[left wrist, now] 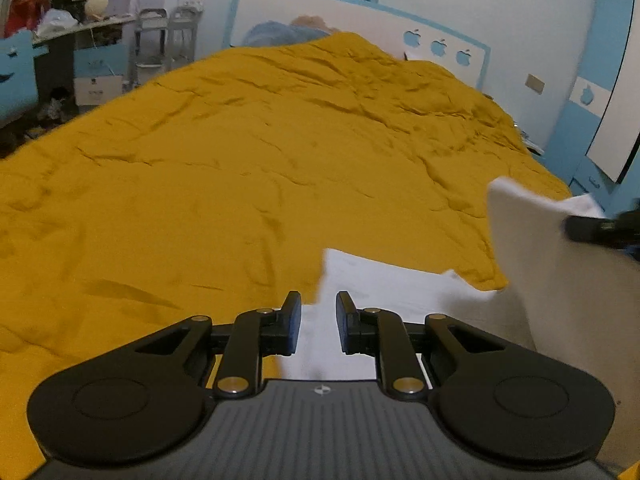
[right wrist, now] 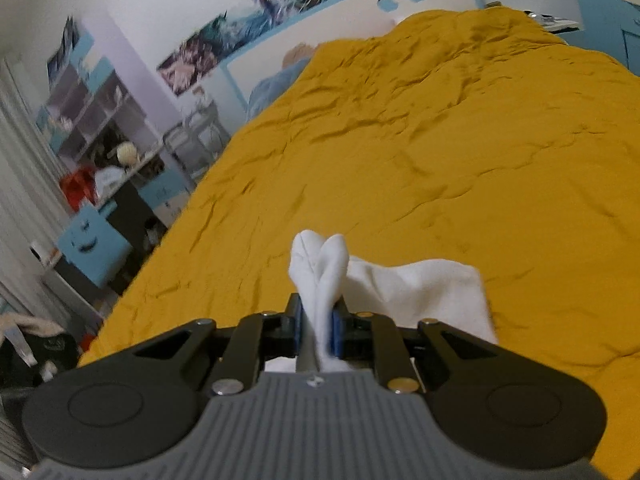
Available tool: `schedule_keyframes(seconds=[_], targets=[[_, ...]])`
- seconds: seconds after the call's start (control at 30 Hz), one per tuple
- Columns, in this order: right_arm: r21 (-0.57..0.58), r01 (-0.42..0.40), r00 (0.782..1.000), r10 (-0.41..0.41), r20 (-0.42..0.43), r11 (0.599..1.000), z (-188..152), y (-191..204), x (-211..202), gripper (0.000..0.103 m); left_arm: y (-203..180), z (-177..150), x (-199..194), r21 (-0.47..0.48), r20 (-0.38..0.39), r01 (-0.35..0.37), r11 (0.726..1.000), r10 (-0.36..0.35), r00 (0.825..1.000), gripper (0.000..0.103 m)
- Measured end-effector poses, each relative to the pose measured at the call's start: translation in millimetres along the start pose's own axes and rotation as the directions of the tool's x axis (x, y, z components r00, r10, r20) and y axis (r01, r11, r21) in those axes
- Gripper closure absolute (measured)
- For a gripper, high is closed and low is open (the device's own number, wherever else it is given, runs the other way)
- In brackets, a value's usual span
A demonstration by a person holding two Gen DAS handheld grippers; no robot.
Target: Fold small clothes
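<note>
A small white garment [left wrist: 392,284] hangs over the mustard-yellow bedcover [left wrist: 240,152]. In the left wrist view my left gripper [left wrist: 320,320] has the garment's near left edge filling the narrow gap between its pads, and the cloth runs right and upward from there. At the right edge of that view, my right gripper [left wrist: 592,230] holds a raised corner. In the right wrist view my right gripper [right wrist: 317,320] is shut on a doubled fold of the white garment [right wrist: 420,288], which sticks up past the blue pads [right wrist: 337,330]. The rest drapes to the right.
The bedcover [right wrist: 440,140] is wrinkled and reaches a white headboard [left wrist: 360,20] with blue apple shapes; blue bedding [left wrist: 280,34] lies there. A cluttered desk and shelves [left wrist: 80,20] stand left of the bed, and a blue-and-white wardrobe [left wrist: 600,100] stands to the right.
</note>
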State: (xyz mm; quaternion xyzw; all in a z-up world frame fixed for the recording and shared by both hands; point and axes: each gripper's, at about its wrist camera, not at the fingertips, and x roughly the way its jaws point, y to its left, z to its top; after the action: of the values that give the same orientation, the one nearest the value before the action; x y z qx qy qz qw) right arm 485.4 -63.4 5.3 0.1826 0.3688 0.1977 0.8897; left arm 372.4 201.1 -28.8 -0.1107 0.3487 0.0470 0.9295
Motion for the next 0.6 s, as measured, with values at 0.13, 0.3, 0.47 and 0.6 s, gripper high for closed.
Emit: schedule_keyframes(seconds=[0.13,0.3,0.47,0.6], targets=[[-0.039,0.042,0.998,-0.044,-0.038,0.998,-12.0,43.0,40.3,0.094,18.9,12.3,-19.7,-0.003,0.004,-0.007,1.0,0.007,1.0,0.082],[-0.048,0.077,0.991,-0.081,-0.103,0.996,-32.9,72.9,97.3,0.094,40.8,10.1,-12.4,-0.03,-0.017,0.044,0.999,-0.044,0.999,0.082],[-0.081,0.096,0.982,-0.108,-0.153,0.992,-60.0,99.6,135.5,0.094,53.3,-10.8,4.2,-0.079,-0.068,0.062,0.995,-0.068,0.995,0.082],[-0.122,0.147,0.973,-0.166,-0.158,0.982,-72.7,108.8,162.8,0.094,56.8,-25.0,15.4,-0.092,-0.101,0.078,0.993,-0.087,0.991,0.082]])
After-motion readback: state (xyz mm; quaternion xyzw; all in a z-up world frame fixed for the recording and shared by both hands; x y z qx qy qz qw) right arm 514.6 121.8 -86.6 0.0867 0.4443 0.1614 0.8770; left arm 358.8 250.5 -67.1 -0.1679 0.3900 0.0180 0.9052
